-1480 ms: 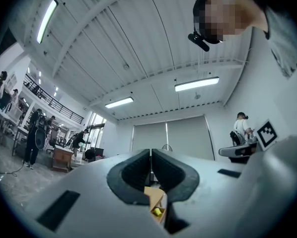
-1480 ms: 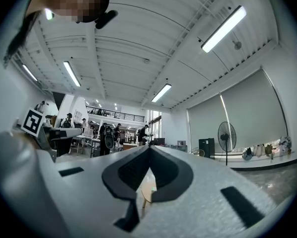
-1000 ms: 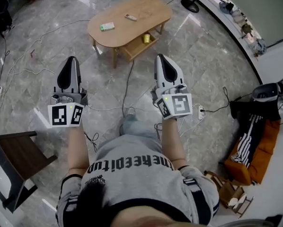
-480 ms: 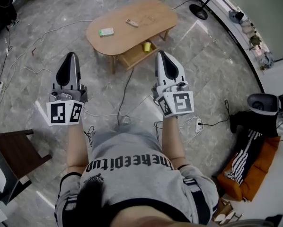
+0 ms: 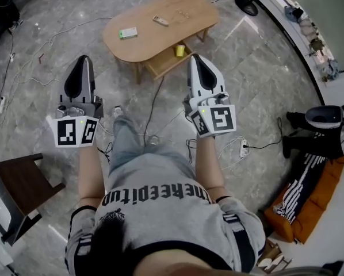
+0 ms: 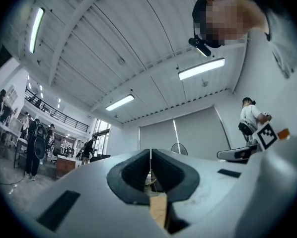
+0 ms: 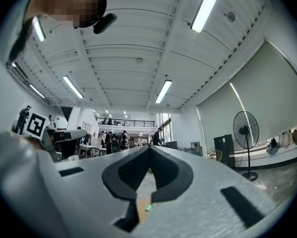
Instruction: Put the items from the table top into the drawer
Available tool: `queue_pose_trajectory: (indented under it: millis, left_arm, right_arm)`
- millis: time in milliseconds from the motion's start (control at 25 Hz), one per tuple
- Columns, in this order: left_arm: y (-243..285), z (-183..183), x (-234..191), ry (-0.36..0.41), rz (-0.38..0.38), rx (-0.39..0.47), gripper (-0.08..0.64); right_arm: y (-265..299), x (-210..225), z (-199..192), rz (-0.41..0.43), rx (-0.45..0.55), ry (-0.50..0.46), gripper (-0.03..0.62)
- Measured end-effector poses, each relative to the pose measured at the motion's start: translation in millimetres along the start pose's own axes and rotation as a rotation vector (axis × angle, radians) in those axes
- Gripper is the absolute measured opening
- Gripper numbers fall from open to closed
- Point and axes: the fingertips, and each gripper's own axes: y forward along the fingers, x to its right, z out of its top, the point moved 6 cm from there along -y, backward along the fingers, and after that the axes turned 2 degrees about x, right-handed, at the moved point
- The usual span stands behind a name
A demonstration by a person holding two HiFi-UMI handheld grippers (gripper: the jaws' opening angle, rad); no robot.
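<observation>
The left tool (image 5: 83,59) and the right tool (image 5: 194,57) are both pressed together and hold nothing. At the top of the frame, a small green box (image 5: 127,33) and a small grey thing (image 5: 159,20) lie on the wooden surface (image 5: 180,9).

You have walked closer to the table (image 5: 160,36). A second ago its near edge lay well ahead of both hand-held grippers; now it sits just beyond their tips. Your right hand-held gripper (image 5: 196,59) has come up just beside the yellow item (image 5: 179,50) on the lower shelf (image 5: 163,64). Your left hand-held gripper (image 5: 83,62) has moved forward and a little outward. One leg (image 5: 126,140) has swung forward between your arms.
</observation>
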Motion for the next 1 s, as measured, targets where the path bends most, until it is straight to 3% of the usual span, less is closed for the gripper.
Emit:
queue_pose_trajectory:
  millis: [440, 1000]
  left_arm:
    - [76.0, -41.3, -34.7, -0.02, -0.071, -0.019, 0.014]
    - [198.7, -106.5, -135.3, -0.071, -0.161, -0.056, 0.013]
  right_arm:
    - [66.8, 25.7, -18.2, -0.051, -0.012, -0.018, 0.003]
    - [210.8, 38.2, -59.9, -0.122, -0.035, -0.025, 0.003]
